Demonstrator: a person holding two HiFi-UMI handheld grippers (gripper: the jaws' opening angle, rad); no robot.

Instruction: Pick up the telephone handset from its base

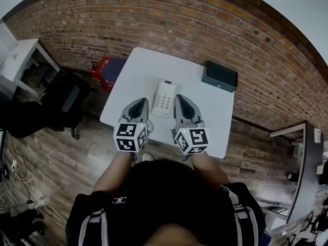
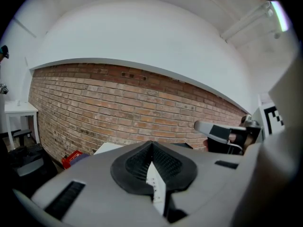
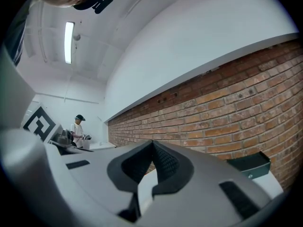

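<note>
A white telephone (image 1: pixel 164 99) with its keypad facing up lies in the middle of the white table (image 1: pixel 143 65). I cannot tell the handset apart from the base. My left gripper (image 1: pixel 139 102) hovers just left of the phone's near end, and my right gripper (image 1: pixel 180 99) just right of it; neither touches the phone. Both point away from me toward the brick wall. In the left gripper view the jaws (image 2: pixel 152 144) meet at the tip, and a white sliver shows below them. The right gripper's jaws (image 3: pixel 152 144) also meet, with nothing between them.
A black box (image 1: pixel 219 76) sits at the table's far right corner, also in the right gripper view (image 3: pixel 251 164). A red crate (image 1: pixel 105 68) and a dark chair (image 1: pixel 66 99) stand left of the table. A person (image 3: pixel 78 126) stands far off by another table.
</note>
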